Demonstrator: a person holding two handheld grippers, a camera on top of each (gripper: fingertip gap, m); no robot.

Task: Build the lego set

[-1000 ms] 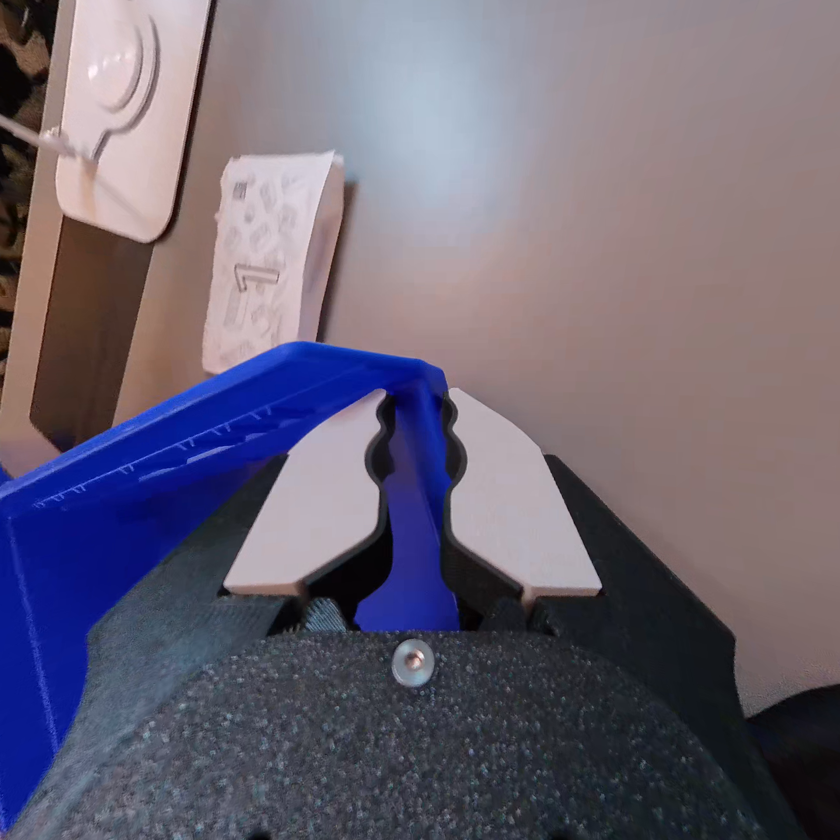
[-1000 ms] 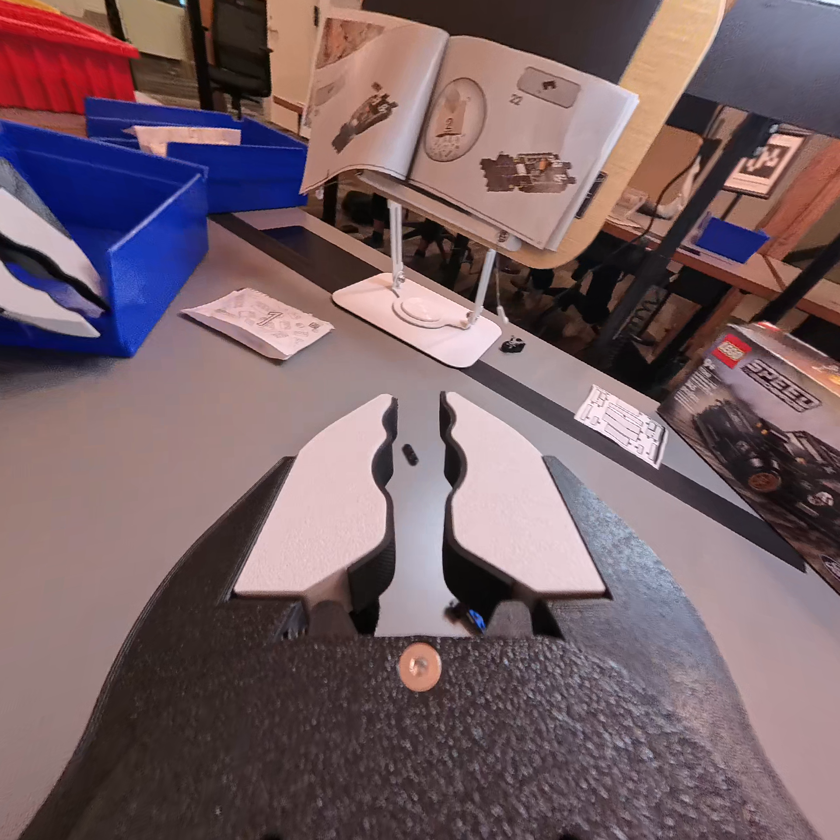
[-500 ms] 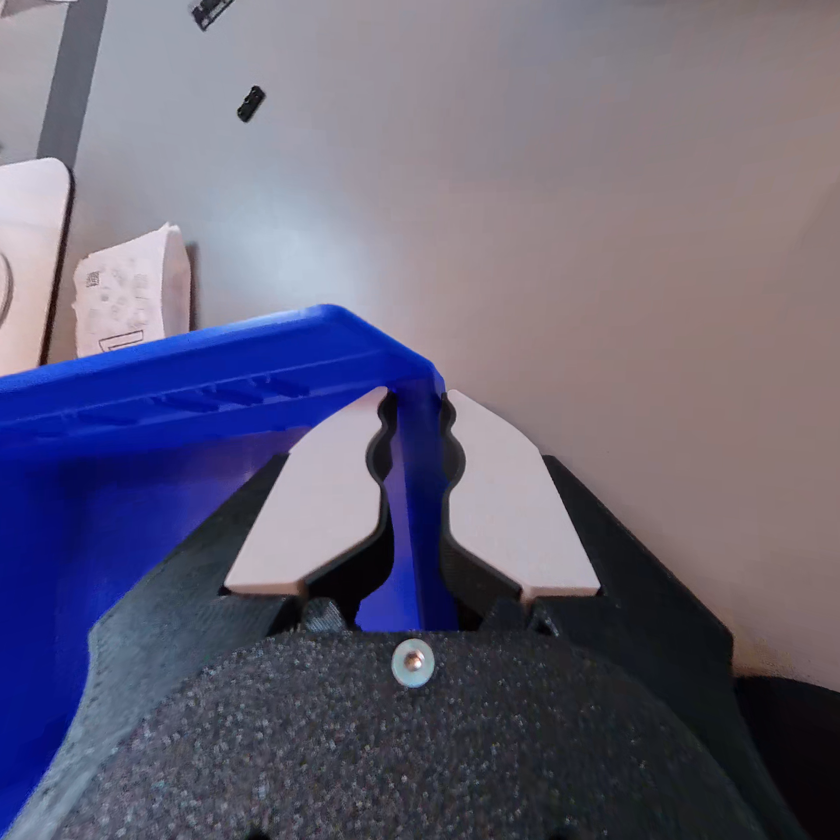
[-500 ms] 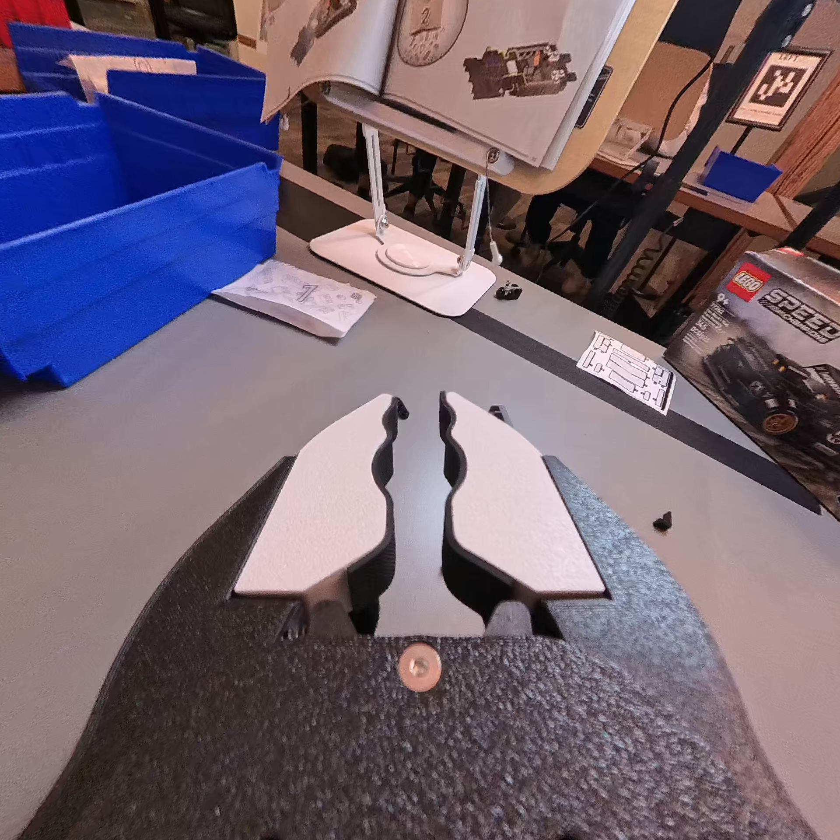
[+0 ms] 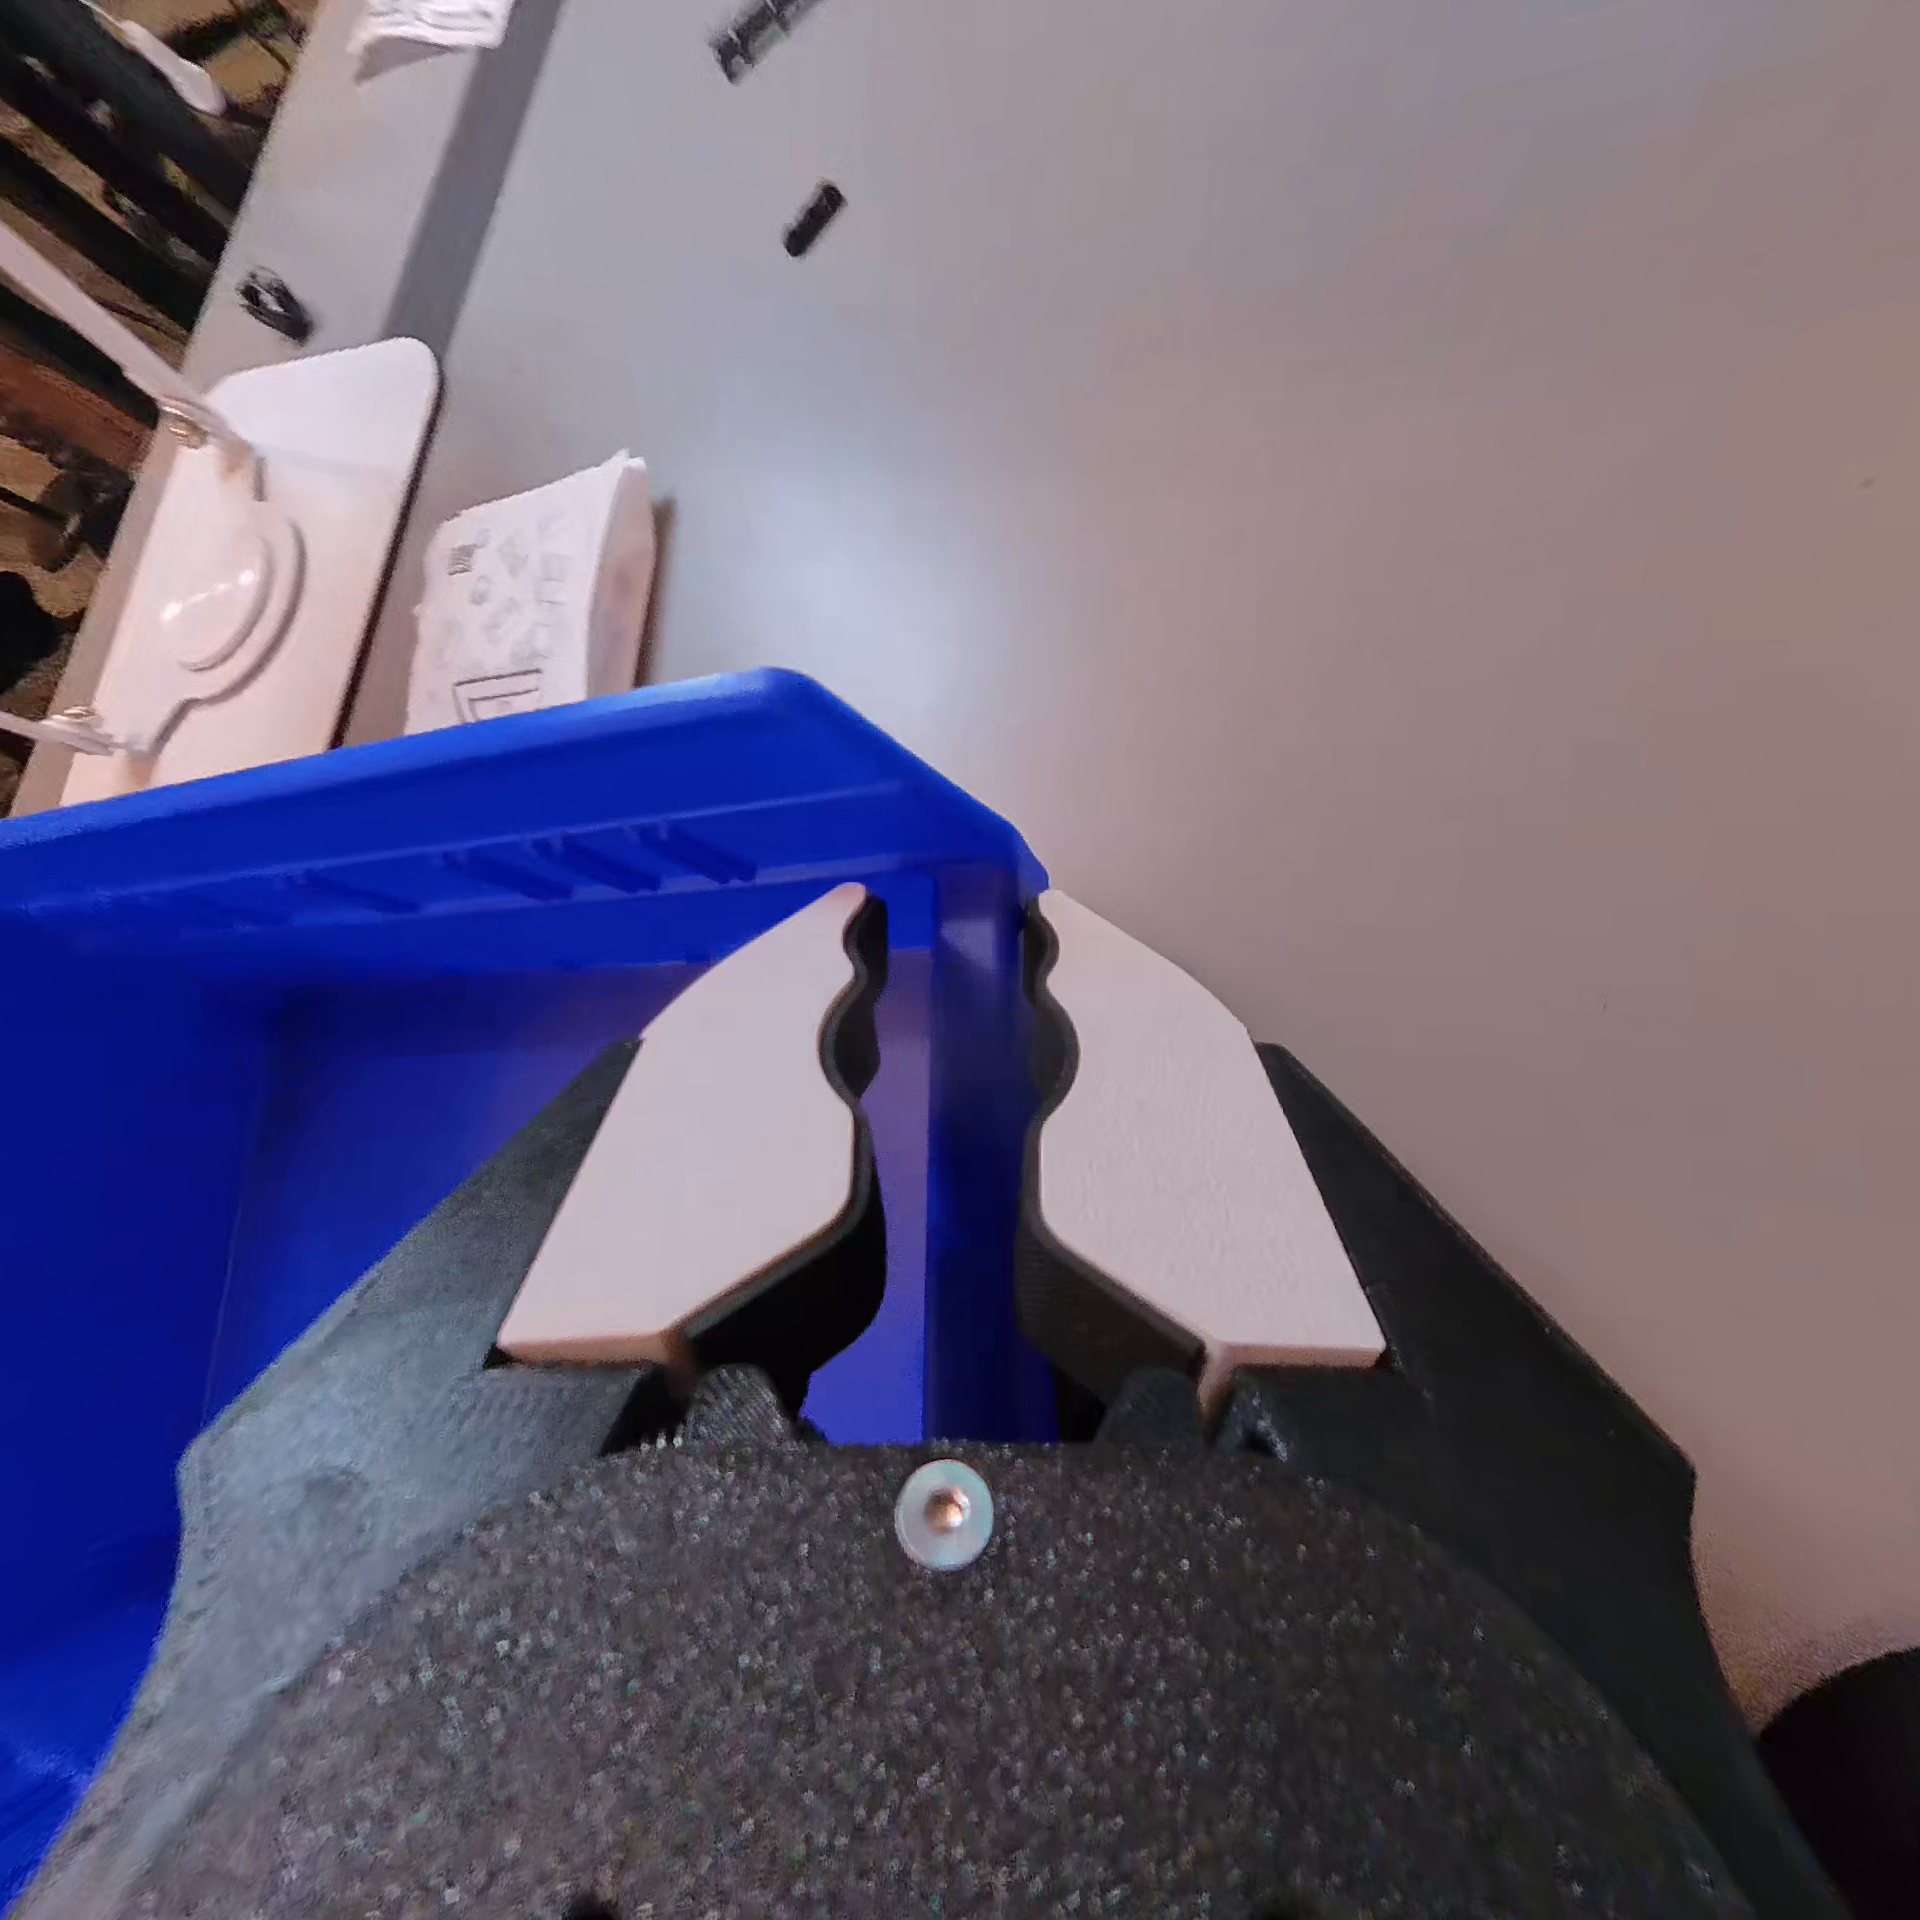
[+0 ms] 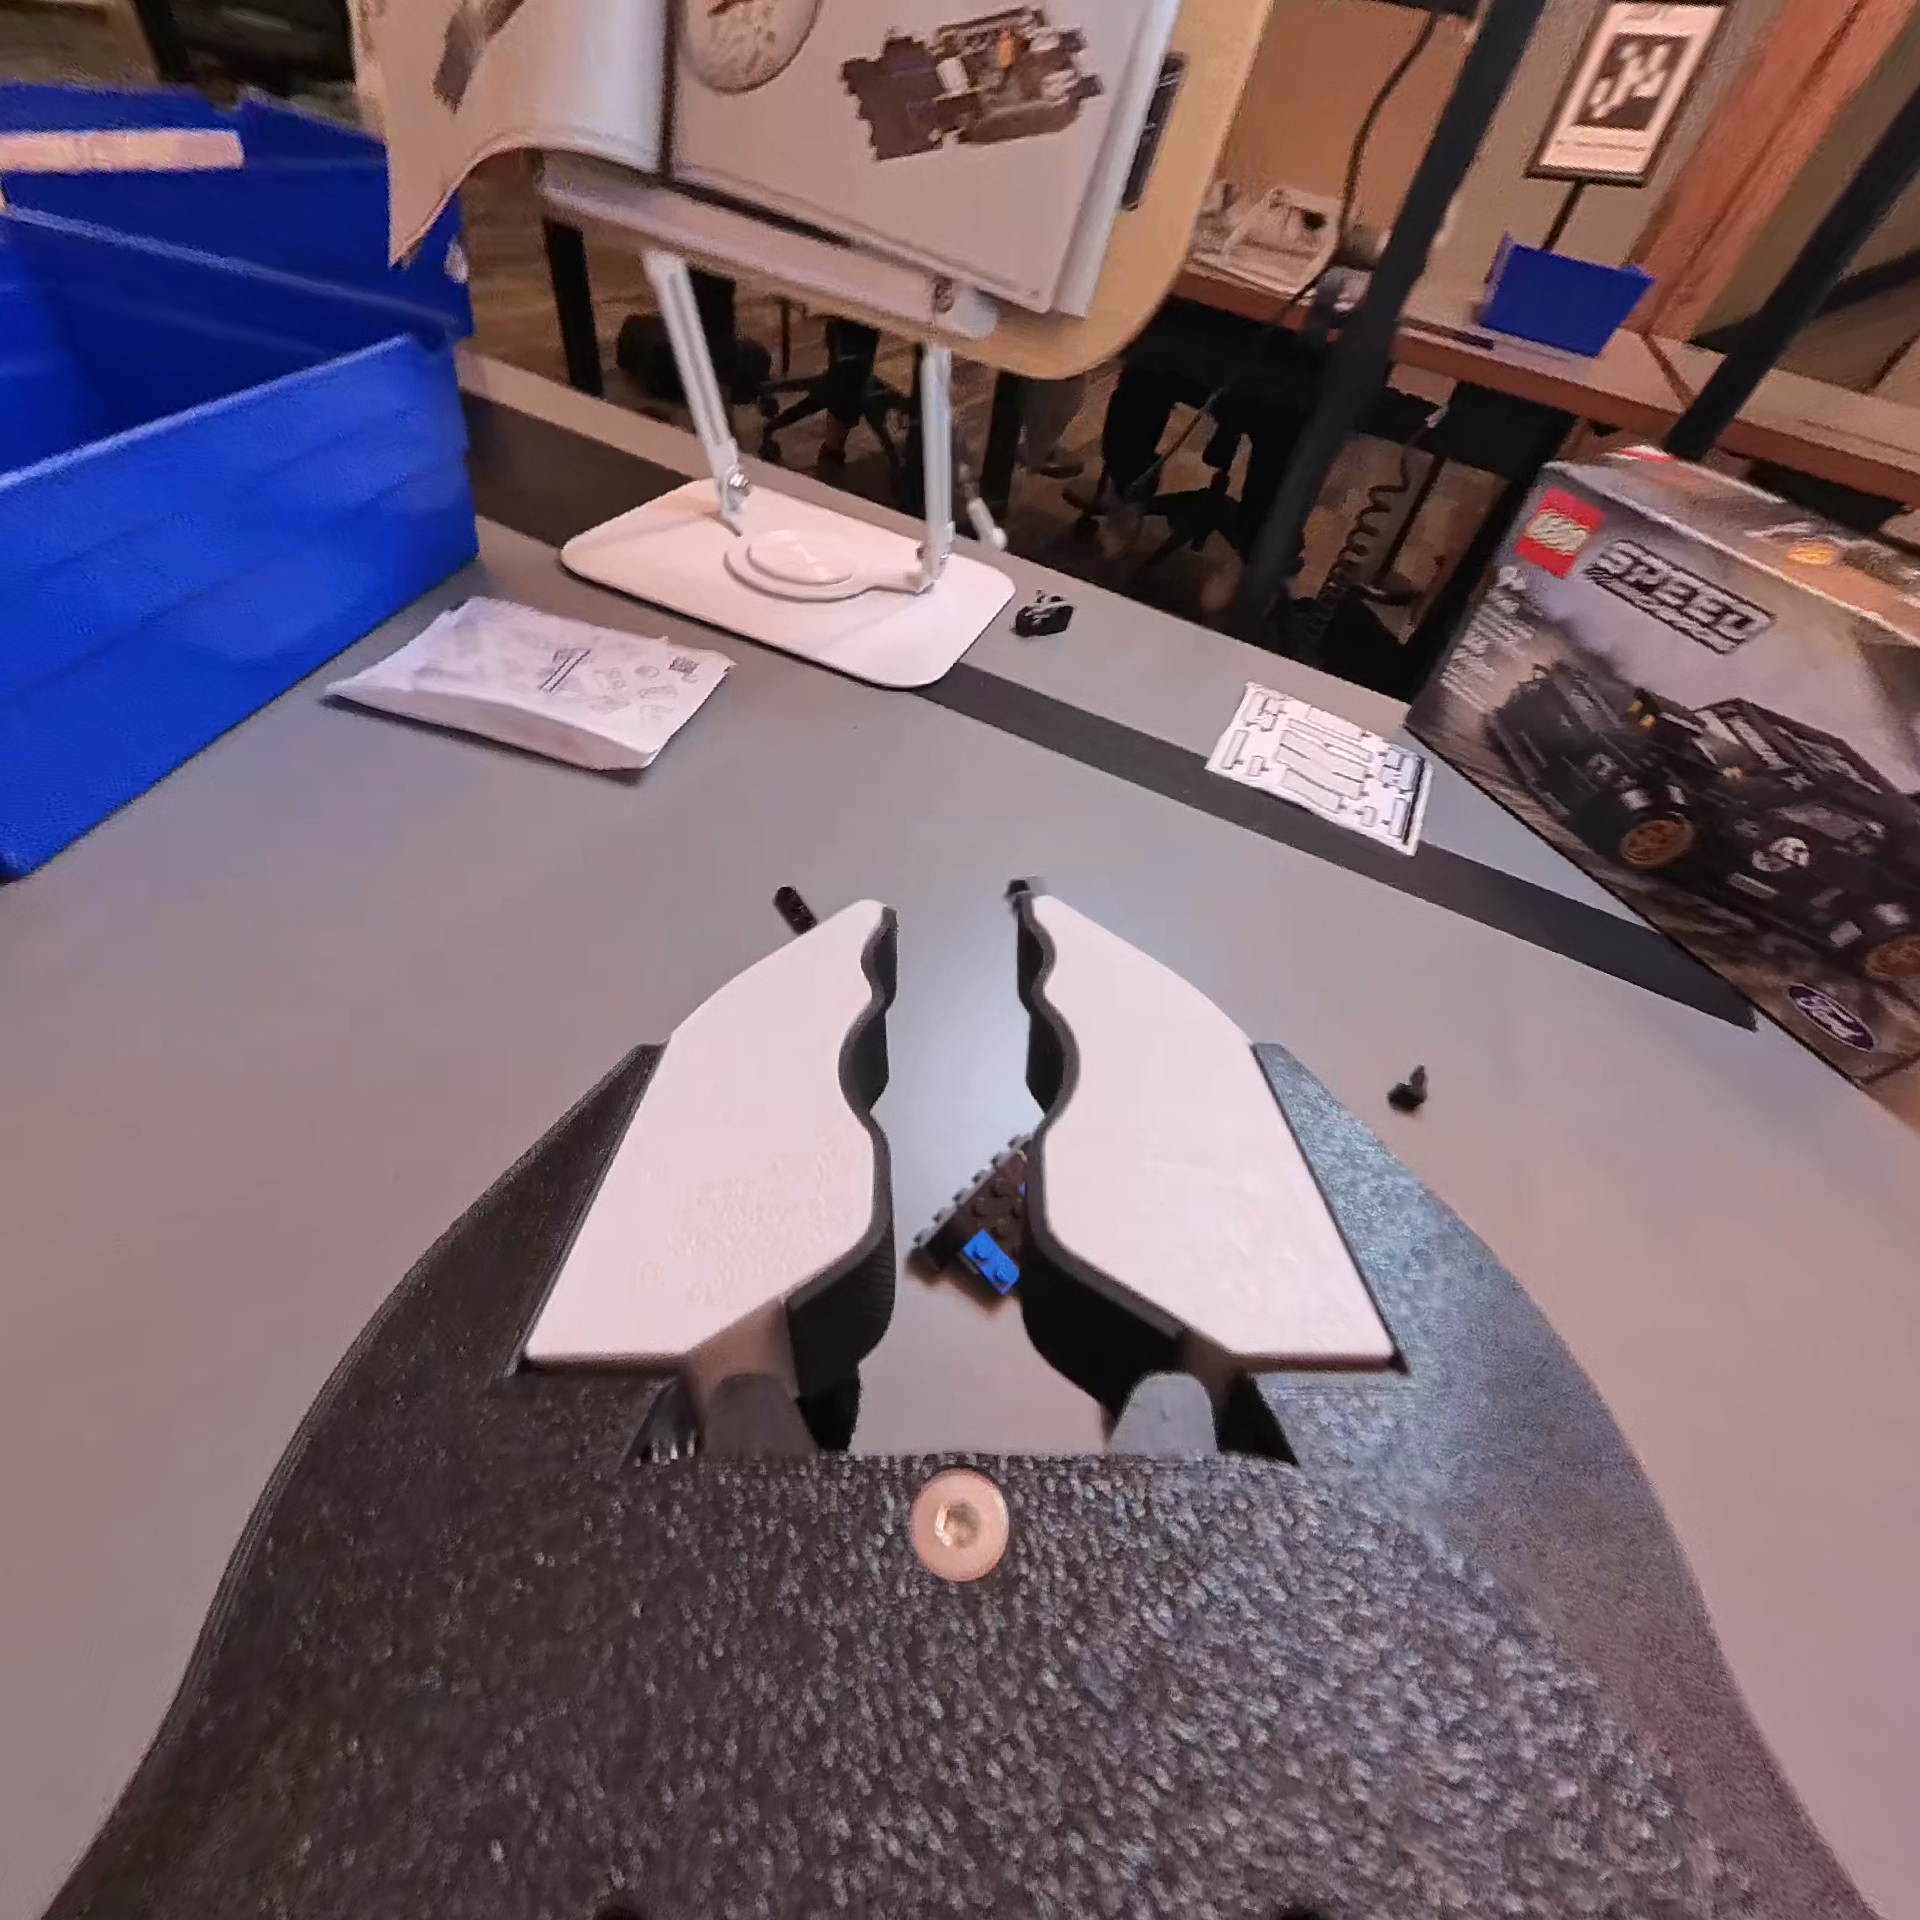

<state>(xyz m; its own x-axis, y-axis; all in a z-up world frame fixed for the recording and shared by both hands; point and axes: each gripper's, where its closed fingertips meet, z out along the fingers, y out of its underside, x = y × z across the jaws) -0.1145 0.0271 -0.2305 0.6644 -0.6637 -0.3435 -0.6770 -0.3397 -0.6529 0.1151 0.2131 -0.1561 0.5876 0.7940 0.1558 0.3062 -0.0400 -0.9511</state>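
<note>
My left gripper [image 5: 951,906] is shut on the side wall of a blue plastic bin [image 5: 416,831], right at its corner; one finger is inside the bin and one outside. The bin also shows at the left of the right wrist view [image 6: 208,540]. My right gripper [image 6: 954,912] is open and empty, low over the grey table [image 6: 312,1039]. A small black and blue brick assembly [image 6: 977,1226] lies on the table below, between its fingers and partly hidden by the right one. Small black pieces [image 6: 795,904] lie just past the fingertips.
A white stand [image 6: 800,577] holds an open instruction booklet [image 6: 831,104] at the back. A white paper bag [image 6: 540,681] lies beside the bin. A sticker sheet [image 6: 1320,764] and a toy car box [image 6: 1704,727] lie right. Another black piece [image 6: 1410,1091] is loose. The tips of one gripper are about 30 cm away from the tips of the other.
The left gripper has swung with the bin still in its grip. The right gripper has moved over the table and its jaws have widened a little; the brick assembly now shows between its fingers.
</note>
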